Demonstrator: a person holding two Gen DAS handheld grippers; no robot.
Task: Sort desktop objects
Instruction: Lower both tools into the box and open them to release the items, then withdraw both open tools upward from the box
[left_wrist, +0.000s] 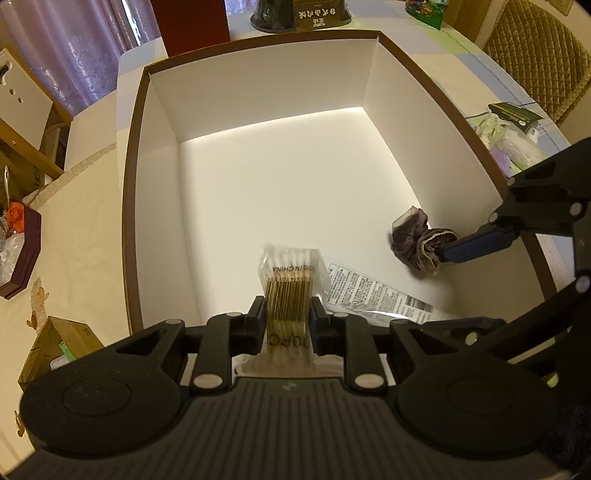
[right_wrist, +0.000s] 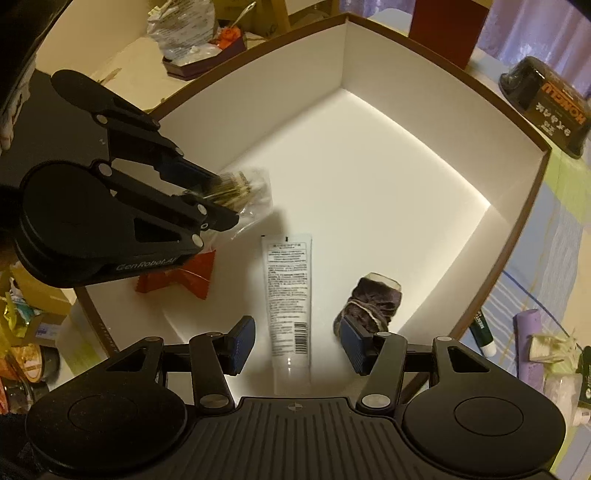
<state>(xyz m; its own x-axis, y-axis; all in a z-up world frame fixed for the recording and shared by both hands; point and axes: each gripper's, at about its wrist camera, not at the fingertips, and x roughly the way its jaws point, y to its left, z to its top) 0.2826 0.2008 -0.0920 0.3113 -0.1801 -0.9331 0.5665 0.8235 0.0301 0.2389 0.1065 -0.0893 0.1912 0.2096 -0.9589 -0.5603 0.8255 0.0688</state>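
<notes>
The bag of cotton swabs says "IN CHINA". The left gripper says "GenRobot.AI". The dark box says "HONGLU".

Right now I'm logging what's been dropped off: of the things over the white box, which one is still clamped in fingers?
The clear packet of cotton swabs, clamped by the left gripper; white tube, purple scrunchie and red wrapper lie loose.

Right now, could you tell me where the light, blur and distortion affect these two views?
Left wrist view: fisheye bows the box rim; a bright band lies along the far floor edge; the cotton swab pack in the left gripper is sharp. Right wrist view: that pack is motion-blurred; the tube reads clearly; the scrunchie sits beside the open right gripper.
</notes>
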